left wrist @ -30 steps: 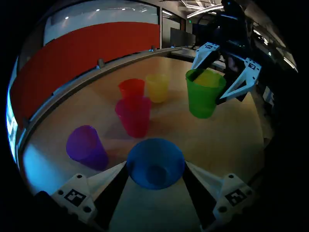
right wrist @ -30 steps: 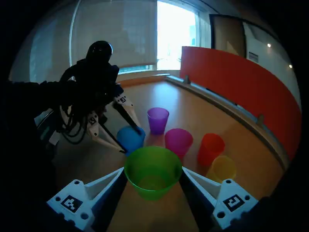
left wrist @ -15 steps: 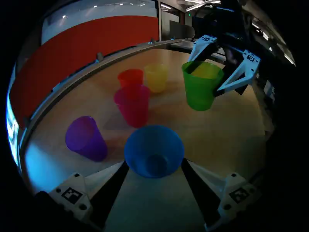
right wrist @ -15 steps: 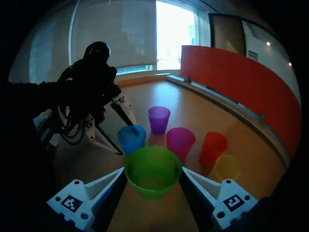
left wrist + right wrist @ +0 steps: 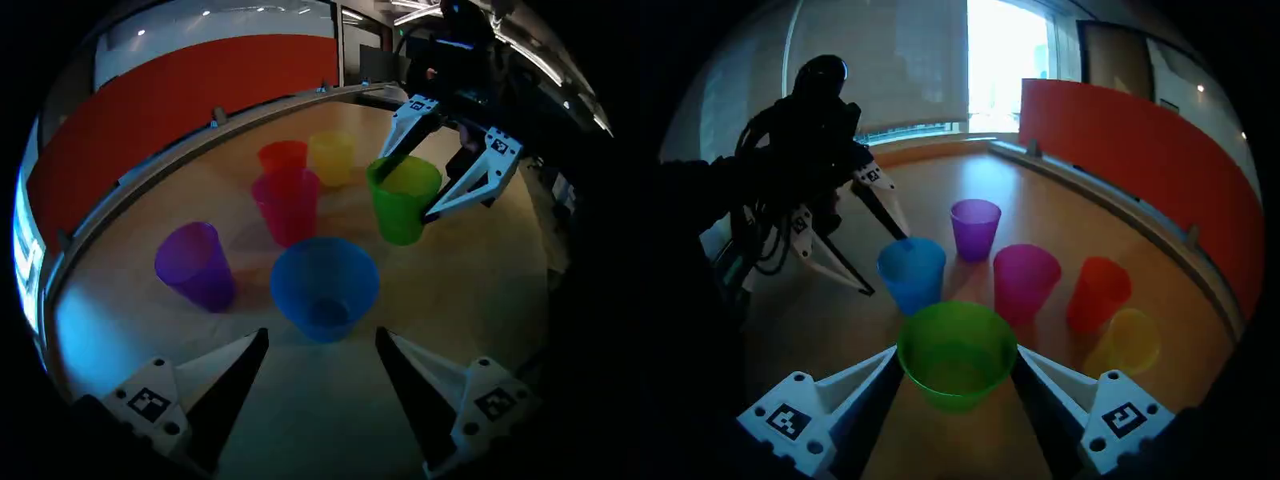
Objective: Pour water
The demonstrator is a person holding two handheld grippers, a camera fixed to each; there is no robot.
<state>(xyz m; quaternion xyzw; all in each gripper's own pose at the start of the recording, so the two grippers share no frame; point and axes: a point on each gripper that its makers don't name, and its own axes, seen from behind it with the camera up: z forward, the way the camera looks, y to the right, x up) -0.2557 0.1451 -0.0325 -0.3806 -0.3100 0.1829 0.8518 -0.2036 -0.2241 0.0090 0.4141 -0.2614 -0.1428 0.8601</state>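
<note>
Left claw [image 5: 320, 331]: fingers spread wide. The blue cup [image 5: 324, 284] stands ungripped on the surface [image 5: 448, 288], just past the tips. Right claw [image 5: 957, 352]: clamped on the green cup [image 5: 958, 360], upright, near the blue cup. Farther off are the purple cup [image 5: 196, 264], pink cup [image 5: 286, 204], red cup [image 5: 282, 154] and yellow cup [image 5: 331, 156]. With no tilt evident, pouring appears not yet begun. Whether either cup holds water cannot be told.

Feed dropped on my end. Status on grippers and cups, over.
Left gripper open, blue cup standing free at its tips. Right gripper shut on green cup, upright. Purple cup, pink cup close beside blue.
</note>
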